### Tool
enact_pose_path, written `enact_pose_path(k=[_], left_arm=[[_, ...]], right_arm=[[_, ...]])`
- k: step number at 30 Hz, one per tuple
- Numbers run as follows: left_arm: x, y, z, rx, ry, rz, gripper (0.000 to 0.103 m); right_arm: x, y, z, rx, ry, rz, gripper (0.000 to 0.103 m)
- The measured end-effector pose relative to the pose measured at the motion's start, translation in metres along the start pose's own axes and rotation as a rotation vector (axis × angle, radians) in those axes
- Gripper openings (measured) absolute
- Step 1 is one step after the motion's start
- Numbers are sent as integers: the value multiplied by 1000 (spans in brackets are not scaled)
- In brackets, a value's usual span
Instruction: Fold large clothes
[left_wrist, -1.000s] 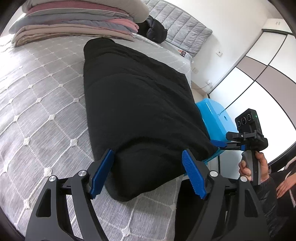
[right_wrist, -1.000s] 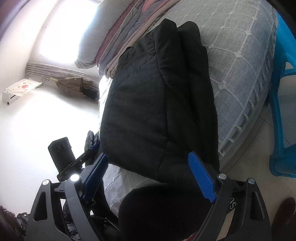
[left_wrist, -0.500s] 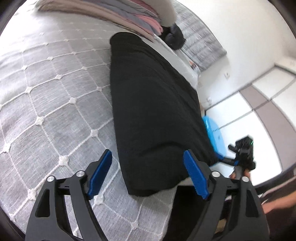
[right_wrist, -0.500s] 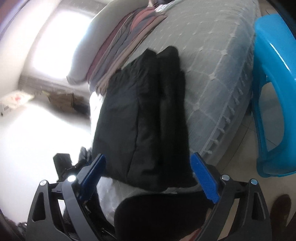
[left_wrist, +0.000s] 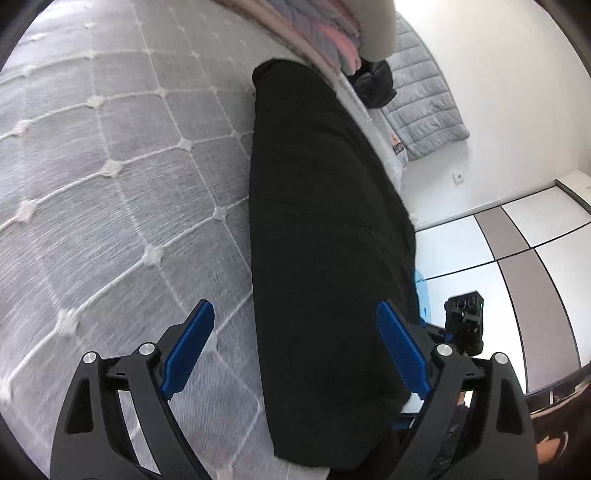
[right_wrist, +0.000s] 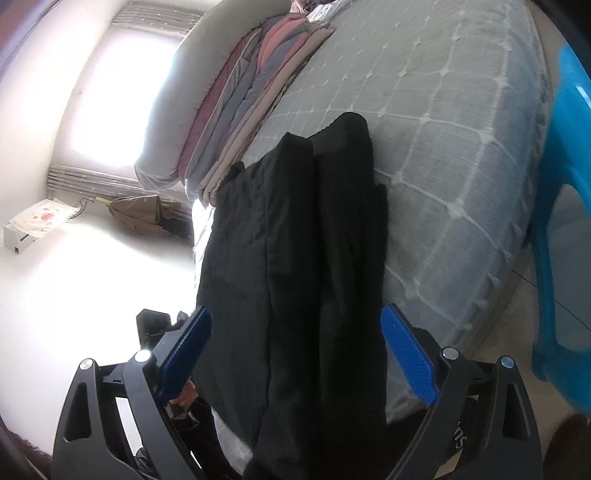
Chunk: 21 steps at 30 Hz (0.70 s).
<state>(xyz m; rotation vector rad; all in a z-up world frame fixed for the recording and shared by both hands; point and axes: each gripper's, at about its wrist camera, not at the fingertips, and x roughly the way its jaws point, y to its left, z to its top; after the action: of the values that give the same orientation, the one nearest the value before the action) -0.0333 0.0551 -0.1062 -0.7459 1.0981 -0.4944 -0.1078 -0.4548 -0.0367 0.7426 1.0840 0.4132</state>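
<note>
A large black padded garment (left_wrist: 325, 236) lies folded lengthwise along the edge of the grey quilted bed (left_wrist: 110, 166). My left gripper (left_wrist: 295, 347) is open, its blue pads on either side of the garment's near end, holding nothing. In the right wrist view the same garment (right_wrist: 295, 258) runs up the bed's edge in long folds. My right gripper (right_wrist: 295, 350) is open and empty around its near end. The right gripper's body also shows in the left wrist view (left_wrist: 463, 321).
A stack of folded quilts and a pillow (right_wrist: 240, 92) sits at the bed's far end. A blue plastic stool (right_wrist: 565, 221) stands beside the bed. A small black item (left_wrist: 373, 85) and a grey quilt (left_wrist: 424, 107) lie beyond the garment. Wardrobe doors (left_wrist: 517, 266) are at right.
Both grippers have risen and tilted, so the garment now looks longer and narrower in view. Both stay open. The garment has not moved.
</note>
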Motion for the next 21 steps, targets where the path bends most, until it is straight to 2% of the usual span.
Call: enact_pose_path(k=[3, 10, 13, 14, 17, 19, 21], left_arm=[[20, 3, 12, -9, 35, -6, 86], [47, 5, 40, -14, 76, -33, 90], [55, 6, 49, -15, 101, -41, 92], [55, 5, 52, -6, 96, -37, 92], [51, 12, 59, -16, 81, -32, 92], [50, 19, 62, -43, 86, -59, 92], [57, 26, 63, -66, 115, -90, 92]], right_arm=[[17, -6, 15, 6, 23, 10, 90], [43, -24, 43, 6, 62, -39, 90], [56, -33, 46, 15, 99, -34, 94], [57, -35, 46, 20, 106, -18, 96], [68, -41, 42, 33, 169, 123, 96], [70, -44, 41, 34, 175, 139, 97], [73, -49, 42, 56, 192, 190, 97]])
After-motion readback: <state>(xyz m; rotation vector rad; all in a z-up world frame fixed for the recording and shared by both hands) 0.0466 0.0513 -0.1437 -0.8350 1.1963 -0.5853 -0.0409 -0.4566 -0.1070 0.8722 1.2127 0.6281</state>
